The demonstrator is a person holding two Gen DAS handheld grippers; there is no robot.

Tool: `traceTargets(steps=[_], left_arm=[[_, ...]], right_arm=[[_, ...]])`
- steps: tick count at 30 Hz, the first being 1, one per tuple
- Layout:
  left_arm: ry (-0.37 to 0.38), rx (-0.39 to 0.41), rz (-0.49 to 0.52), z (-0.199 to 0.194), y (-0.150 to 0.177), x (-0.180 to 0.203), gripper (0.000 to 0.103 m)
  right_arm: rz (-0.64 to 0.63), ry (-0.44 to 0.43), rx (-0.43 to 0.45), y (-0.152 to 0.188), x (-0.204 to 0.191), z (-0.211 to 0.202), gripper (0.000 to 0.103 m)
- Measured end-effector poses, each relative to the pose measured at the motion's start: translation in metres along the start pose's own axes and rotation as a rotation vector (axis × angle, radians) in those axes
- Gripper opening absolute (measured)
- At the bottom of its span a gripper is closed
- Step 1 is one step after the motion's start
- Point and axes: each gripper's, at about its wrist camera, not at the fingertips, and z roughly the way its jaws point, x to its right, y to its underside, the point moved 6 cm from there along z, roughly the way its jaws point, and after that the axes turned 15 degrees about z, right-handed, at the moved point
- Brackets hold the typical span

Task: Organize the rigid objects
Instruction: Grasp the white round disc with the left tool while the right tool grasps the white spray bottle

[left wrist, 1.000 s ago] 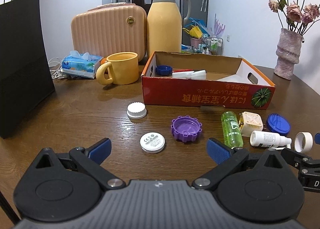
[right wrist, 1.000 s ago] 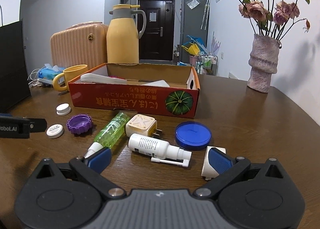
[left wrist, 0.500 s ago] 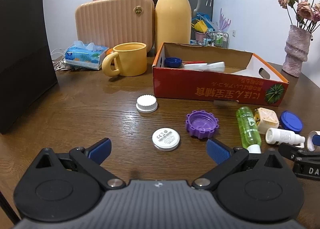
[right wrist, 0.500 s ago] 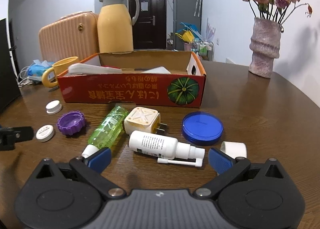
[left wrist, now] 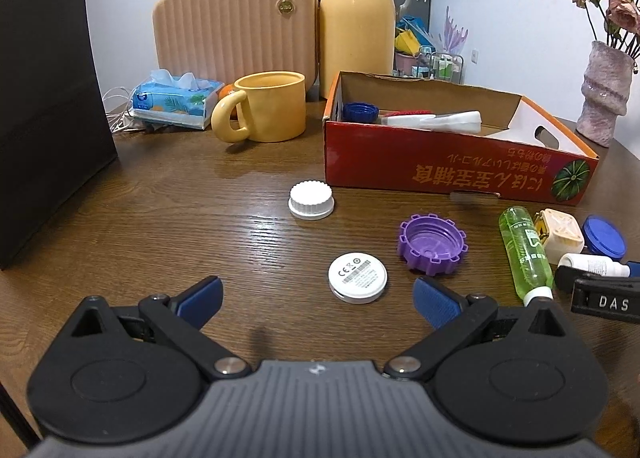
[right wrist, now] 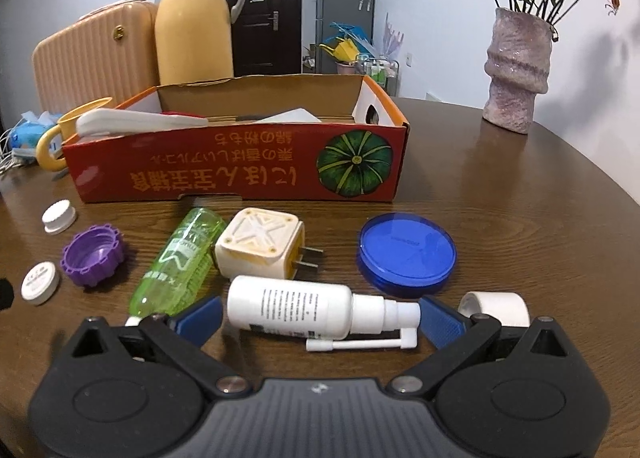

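Left wrist view: the left hand-held gripper point(left wrist: 318, 298) hangs low over the table point(left wrist: 160, 226), level and pointed toward the red cardboard box point(left wrist: 452, 172), its jaws spread wide and empty. The white round disc point(left wrist: 357, 277) lies on the table just ahead, between the blue fingertips point(left wrist: 200, 297) but closer to the right one. The disc is thin and flat, so a closing pinch could ride over its rim or skid it across the wood instead of lifting it. The purple ridged cap point(left wrist: 433, 244) sits just beside it and could get nudged by the right finger. A white screw cap point(left wrist: 311, 200) lies farther ahead, near the box's front wall. Inside the box a blue cap point(left wrist: 360, 112) and white items are already stowed.

Right wrist view: the right hand-held gripper point(right wrist: 320, 316) is also low and level, jaws wide apart, straddling the white spray bottle point(right wrist: 290, 312), which lies on its side across the gap. Its thin nozzle arm point(right wrist: 360, 345) sticks out toward the gripper and could snag or bend if a finger closes on it. The bottle is round and may roll. The green bottle point(right wrist: 180, 262) lies right by the left finger, the white tape roll point(right wrist: 496, 308) by the right one, and the plug adapter point(right wrist: 260, 248) and blue round lid point(right wrist: 407, 254) lie just ahead; any of these could be shoved
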Motion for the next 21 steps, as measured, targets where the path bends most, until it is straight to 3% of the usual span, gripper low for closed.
traceTargets(steps=[11,21], left_arm=[[0.007,-0.014,0.007,0.007,0.001,-0.002,0.103],[0.019,-0.043,0.038,0.023,0.002,0.002,0.103]], right_arm=[[0.012,-0.007,-0.006,0.0,0.004,0.006,0.097],[0.051,-0.076,0.07,-0.005,0.019,-0.015,0.097]])
